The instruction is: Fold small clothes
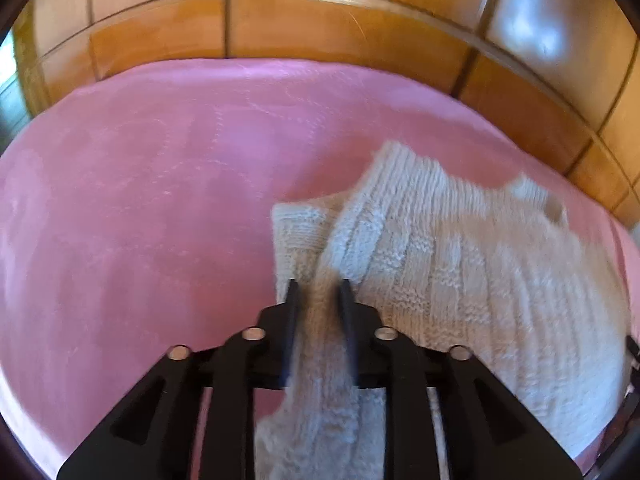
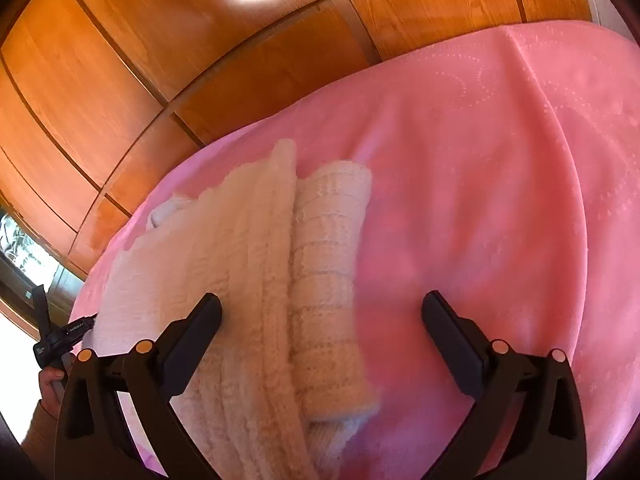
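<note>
A cream knitted sweater (image 1: 452,264) lies on a pink blanket (image 1: 140,208), to the right of centre in the left wrist view. My left gripper (image 1: 320,290) is shut on a sleeve (image 1: 324,360) of the sweater, with knit bunched between its fingers. In the right wrist view the sweater (image 2: 240,280) lies with a folded part (image 2: 332,264) on its right side. My right gripper (image 2: 320,312) is open wide and empty, just above the sweater's near end. The left gripper (image 2: 60,336) also shows at the left edge of the right wrist view.
Wooden cabinet panels (image 1: 320,32) stand behind the far edge of the blanket, also in the right wrist view (image 2: 160,60). Bare pink blanket (image 2: 500,200) spreads to the right of the sweater. A window (image 2: 20,264) is at the far left.
</note>
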Tool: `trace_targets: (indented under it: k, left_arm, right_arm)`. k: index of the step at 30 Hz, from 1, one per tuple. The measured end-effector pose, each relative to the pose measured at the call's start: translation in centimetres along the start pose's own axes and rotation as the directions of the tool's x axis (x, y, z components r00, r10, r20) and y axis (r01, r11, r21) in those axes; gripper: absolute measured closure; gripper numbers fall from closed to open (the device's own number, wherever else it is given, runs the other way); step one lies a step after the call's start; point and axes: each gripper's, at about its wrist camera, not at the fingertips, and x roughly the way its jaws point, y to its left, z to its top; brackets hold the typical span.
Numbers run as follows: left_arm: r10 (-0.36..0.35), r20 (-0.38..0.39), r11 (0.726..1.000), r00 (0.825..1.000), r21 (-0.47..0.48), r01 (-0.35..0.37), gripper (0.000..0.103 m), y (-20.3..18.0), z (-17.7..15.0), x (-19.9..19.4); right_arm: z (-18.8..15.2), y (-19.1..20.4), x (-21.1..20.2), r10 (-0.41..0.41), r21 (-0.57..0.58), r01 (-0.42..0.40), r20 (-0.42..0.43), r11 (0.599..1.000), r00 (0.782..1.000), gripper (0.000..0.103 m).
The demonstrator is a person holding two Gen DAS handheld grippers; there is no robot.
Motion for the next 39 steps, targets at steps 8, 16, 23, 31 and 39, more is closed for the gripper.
trace_targets:
  k: [8, 16, 23, 31, 39]
  left_arm:
    - [-0.138, 0.078, 0.984, 0.987, 0.124, 0.128, 0.079, -4.0, -4.2, -5.5]
    - [-0.184, -0.021, 0.952, 0.983, 0.243, 0.183, 0.076, -8.1, -7.7, -3.6]
    - [-0.359, -0.086, 0.930, 0.929, 0.049, 0.364, 0.076, -4.6, -6.3, -3.1]
    - [-0.486, -0.028, 0.873, 0.873, -0.056, 0.484, 0.076, -1.3, -5.2, -5.4]
    - [-0.550, 0.064, 0.819, 0.833, -0.157, 0.553, 0.051, 3.7, -3.8, -7.2]
  right_arm:
    - [-1.5, 0.3, -0.8, 0.091, 0.012, -0.090, -0.082, 0.996, 0.992, 0.042]
    - [-0.9, 1.8, -1.4, 0.154, 0.082, -0.145, -0.114, 0.986, 0.981, 0.080]
    - [0.6, 7.6, -4.0, 0.334, 0.088, -0.328, -0.065, 0.940, 0.940, 0.081]
    - [2.1, 21.4, -0.1, 0.446, -0.055, -0.457, -0.140, 0.888, 0.884, 0.084]
    - [-3.1, 30.9, 9.4, 0.389, -0.157, -0.460, -0.340, 0.874, 0.856, 0.093]
